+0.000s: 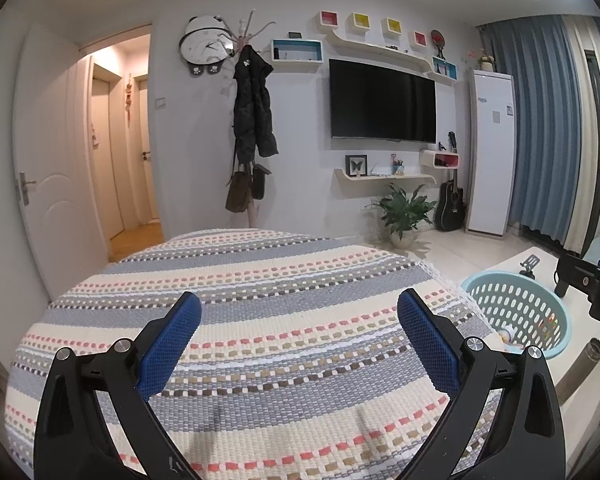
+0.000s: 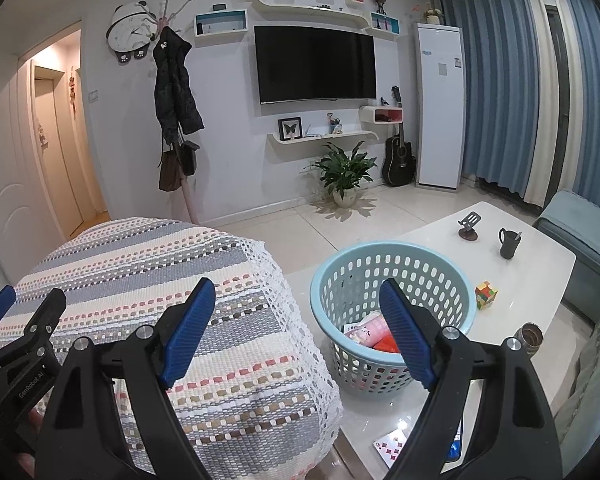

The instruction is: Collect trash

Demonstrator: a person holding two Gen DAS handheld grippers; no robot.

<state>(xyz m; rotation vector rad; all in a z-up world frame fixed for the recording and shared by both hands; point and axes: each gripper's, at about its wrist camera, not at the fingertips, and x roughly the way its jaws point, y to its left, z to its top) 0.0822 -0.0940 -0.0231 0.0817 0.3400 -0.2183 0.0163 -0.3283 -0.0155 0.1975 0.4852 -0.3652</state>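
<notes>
Both are held spread and empty: left hand-held gripper (image 1: 298,320) over the striped cloth (image 1: 260,280), right hand-held gripper (image 2: 296,306) beside the basket (image 2: 392,256), lower right, where trash (image 2: 374,330), seemingly wrappers, is seen.

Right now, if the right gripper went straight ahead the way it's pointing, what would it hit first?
Probably the pale blue perforated plastic basket, whose near rim sits between the open right gripper fingers, beside the striped woven cloth. Depth is hard to judge.

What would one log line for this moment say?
left gripper: open, empty, over cloth | right gripper: open, empty, beside basket | basket: holds packets | table: cube, mug
</notes>
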